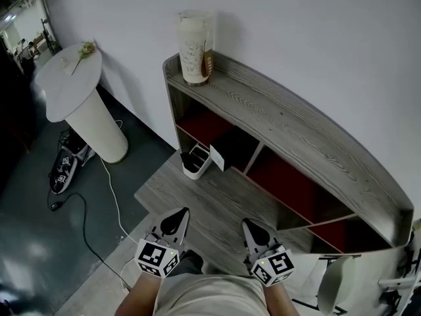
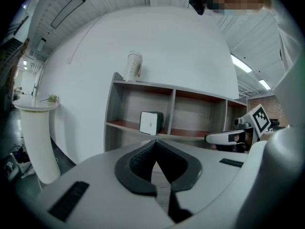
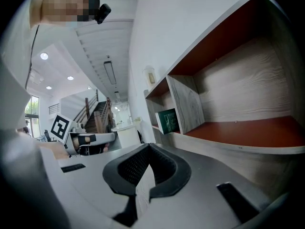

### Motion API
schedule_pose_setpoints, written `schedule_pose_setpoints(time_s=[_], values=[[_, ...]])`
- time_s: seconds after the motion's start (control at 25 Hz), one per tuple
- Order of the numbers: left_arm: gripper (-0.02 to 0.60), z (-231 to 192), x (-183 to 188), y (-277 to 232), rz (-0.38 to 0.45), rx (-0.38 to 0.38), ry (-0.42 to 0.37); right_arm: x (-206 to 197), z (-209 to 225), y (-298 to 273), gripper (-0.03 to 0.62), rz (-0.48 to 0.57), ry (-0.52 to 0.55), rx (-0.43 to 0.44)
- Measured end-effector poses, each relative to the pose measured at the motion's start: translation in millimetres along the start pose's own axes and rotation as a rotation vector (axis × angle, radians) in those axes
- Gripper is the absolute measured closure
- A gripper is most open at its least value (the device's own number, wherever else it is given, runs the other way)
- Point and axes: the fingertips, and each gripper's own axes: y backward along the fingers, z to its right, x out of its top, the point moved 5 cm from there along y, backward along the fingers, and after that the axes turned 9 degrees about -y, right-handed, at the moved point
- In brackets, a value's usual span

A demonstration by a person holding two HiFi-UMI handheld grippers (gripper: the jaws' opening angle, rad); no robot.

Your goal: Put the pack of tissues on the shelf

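A small box-like pack with a white face and dark sides stands in the middle compartment of the grey wooden shelf. It also shows in the left gripper view as the pack, and in the right gripper view as the pack with its green side. My left gripper and right gripper hover low in front of the shelf, well short of it. The left gripper is shut with nothing in it. The right gripper is also shut and holds nothing.
A tall pale cup-like container stands on the shelf top at its left end. A white bin sits on the floor by the shelf. A white round pedestal table, floor cables and a white chair surround me.
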Motion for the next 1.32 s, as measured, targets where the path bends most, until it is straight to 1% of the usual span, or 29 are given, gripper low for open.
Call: schedule_pose_setpoints(time_s=[0.16, 0.32, 0.52, 0.72, 1.08, 1.32], values=[[0.567, 9, -1, 0, -0.018, -0.028, -0.011, -1, -2, 1, 0.566, -0.007, 0.006, 0.019], [0.566, 14, -2, -1, -0.028, -0.041, -0.02, -1, -6, 4, 0.566, -0.005, 0.017, 0.034], [0.566, 18, -2, -4, -0.026, -0.06, -0.045, -2, -5, 6, 0.566, -0.006, 0.017, 0.028], [0.566, 18, 0, -5, -0.002, -0.073, -0.021, -2, -5, 10, 0.566, -0.005, 0.02, 0.015], [0.566, 16, 0, -10, -0.006, -0.099, -0.009, 1, 1, 19, 0.566, 0.007, 0.02, -0.035], [0.566, 16, -1, -13, -0.011, -0.107, -0.005, 0, 1, 20, 0.566, 0.009, 0.02, -0.042]])
